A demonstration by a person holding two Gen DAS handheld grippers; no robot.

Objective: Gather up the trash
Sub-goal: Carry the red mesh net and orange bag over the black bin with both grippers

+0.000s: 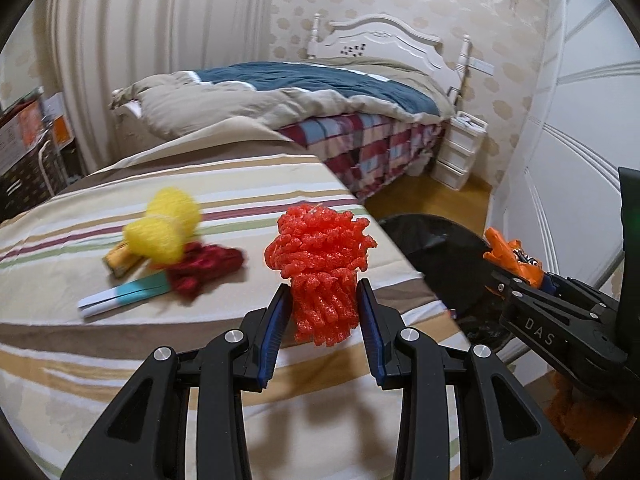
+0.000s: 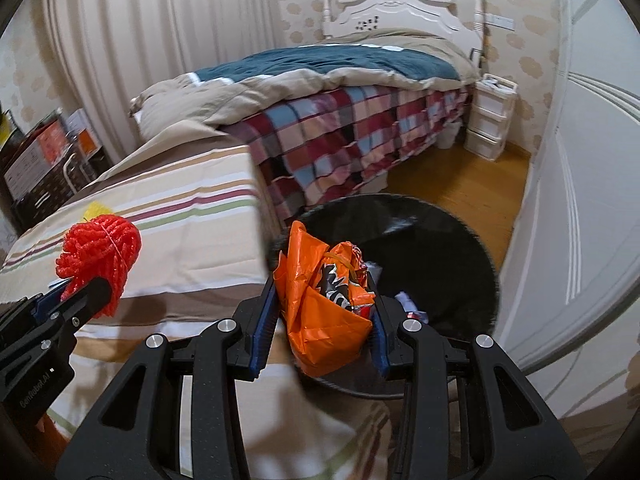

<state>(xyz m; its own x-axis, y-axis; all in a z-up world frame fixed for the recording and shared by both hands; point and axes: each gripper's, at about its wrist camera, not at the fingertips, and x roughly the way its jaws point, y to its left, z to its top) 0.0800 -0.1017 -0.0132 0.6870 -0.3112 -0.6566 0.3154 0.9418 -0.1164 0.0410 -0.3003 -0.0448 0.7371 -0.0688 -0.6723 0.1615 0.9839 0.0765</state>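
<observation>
My left gripper (image 1: 324, 294) is shut on a red foam net (image 1: 320, 264) and holds it above the striped bed cover (image 1: 80, 340); the net also shows in the right wrist view (image 2: 98, 252). My right gripper (image 2: 324, 292) is shut on a crumpled orange snack wrapper (image 2: 320, 312), held over the rim of a black trash bin (image 2: 440, 248) that has some litter inside. The wrapper also shows in the left wrist view (image 1: 512, 258) beside the bin (image 1: 436, 248). On the cover lie a yellow foam net (image 1: 164, 228), a dark red net (image 1: 204, 268), a yellow packet (image 1: 118, 262) and a white-and-teal wrapper (image 1: 124, 294).
A second bed with a plaid sheet (image 2: 352, 136) and a teal-and-beige duvet (image 2: 320, 68) stands behind. A white drawer unit (image 2: 490, 120) sits by the headboard. A white wardrobe door (image 2: 580, 200) runs along the right. Boxes and a rack (image 1: 28, 152) stand at the far left.
</observation>
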